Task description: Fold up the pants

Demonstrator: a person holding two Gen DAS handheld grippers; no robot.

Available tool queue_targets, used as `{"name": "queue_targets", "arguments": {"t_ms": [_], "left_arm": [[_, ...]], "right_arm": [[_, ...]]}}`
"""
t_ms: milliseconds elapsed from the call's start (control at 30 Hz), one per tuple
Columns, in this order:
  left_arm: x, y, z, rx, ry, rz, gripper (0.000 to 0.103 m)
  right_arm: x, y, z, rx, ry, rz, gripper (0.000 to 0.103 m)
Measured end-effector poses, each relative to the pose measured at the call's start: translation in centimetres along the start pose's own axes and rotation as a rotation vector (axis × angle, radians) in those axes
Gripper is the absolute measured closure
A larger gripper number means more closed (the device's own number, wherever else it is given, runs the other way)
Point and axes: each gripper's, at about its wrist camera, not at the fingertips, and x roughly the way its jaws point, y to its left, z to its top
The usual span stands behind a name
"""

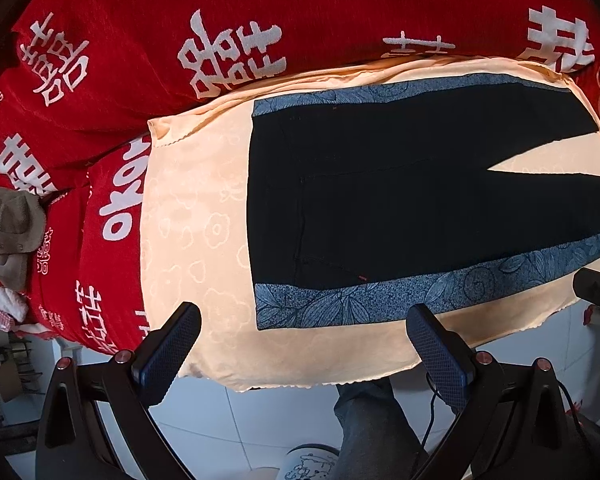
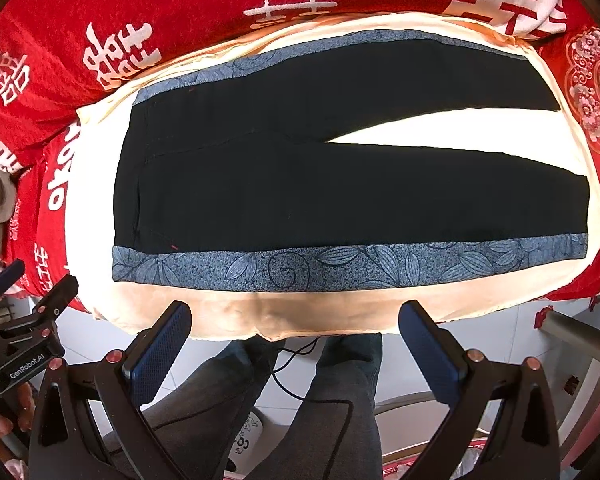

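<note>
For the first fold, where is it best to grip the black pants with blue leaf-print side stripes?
Probably the near blue stripe edge of the black pants, approaching low from the front. They lie flat, legs apart, that edge nearest both open grippers: left gripper, right gripper.

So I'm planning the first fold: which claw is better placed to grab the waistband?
Probably left: the left claw hangs open just off the waistband end of the pants.

Black pants [image 1: 400, 196] with blue leaf-print side stripes lay flat, unfolded, on peach cloth [image 1: 196, 216] over red bedspread [image 1: 228, 12] with white characters. Left gripper [image 1: 302, 350] hovered near cloth's front edge, fingers [image 1: 172, 354] spread wide, empty. Person's leg [image 1: 372, 424] stood below.
</note>
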Motion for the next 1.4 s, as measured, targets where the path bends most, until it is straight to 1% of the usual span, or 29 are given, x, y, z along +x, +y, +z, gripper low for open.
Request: {"name": "queue_targets", "arguments": {"t_ms": [267, 633, 767, 867, 1033, 1167, 1233, 1267, 1333, 1367, 1400], "left_arm": [[-0.3, -0.4, 0.8, -0.007, 0.005, 0.027, 0.000], [-0.8, -1.4, 0.9, -0.033, 0.038, 0.055, 0.000], [-1.1, -1.9, 0.7, -0.086, 0.055, 0.057, 0.000], [-1.2, -2.3, 0.4, -0.147, 0.066, 0.057, 0.000], [-0.4, -3.2, 0.0, -0.212, 0.086, 0.076, 0.000], [0.4, -3.4, -0.5, -0.256, 0.107, 0.057, 0.000], [0.8, -3.0, -0.7, -0.259, 0.100, 0.050, 0.000], [1.1, -2.5, -0.8, -0.265, 0.089, 0.027, 0.000], [1.8, -1.4, -0.9, -0.279, 0.071, -0.017, 0.000], [2.5, -0.7, -1.0, -0.291, 0.066, -0.056, 0.000], [3.6, 0.4, -1.4, -0.313, 0.059, -0.127, 0.000]], "right_arm": [[-0.1, -0.5, 1.1, -0.015, -0.004, 0.011, 0.000], [-0.1, -1.5, 1.4, -0.023, 0.009, 0.034, 0.000], [-0.3, -2.1, 1.4, -0.042, 0.014, 0.046, 0.000], [-0.6, -2.6, 1.4, -0.076, 0.018, 0.051, 0.000], [-0.3, -3.8, 1.8, -0.126, 0.027, 0.085, 0.000], [0.4, -4.0, 2.2, -0.168, 0.036, 0.077, 0.000], [0.8, -4.0, 2.4, -0.164, 0.040, 0.087, 0.000], [0.9, -4.1, 2.4, -0.159, 0.041, 0.098, 0.000], [1.3, -3.8, 2.4, -0.136, 0.036, 0.145, 0.000], [1.8, -3.7, 2.4, -0.109, 0.035, 0.209, 0.000], [2.3, -3.6, 2.3, -0.085, 0.040, 0.261, 0.000]]}}
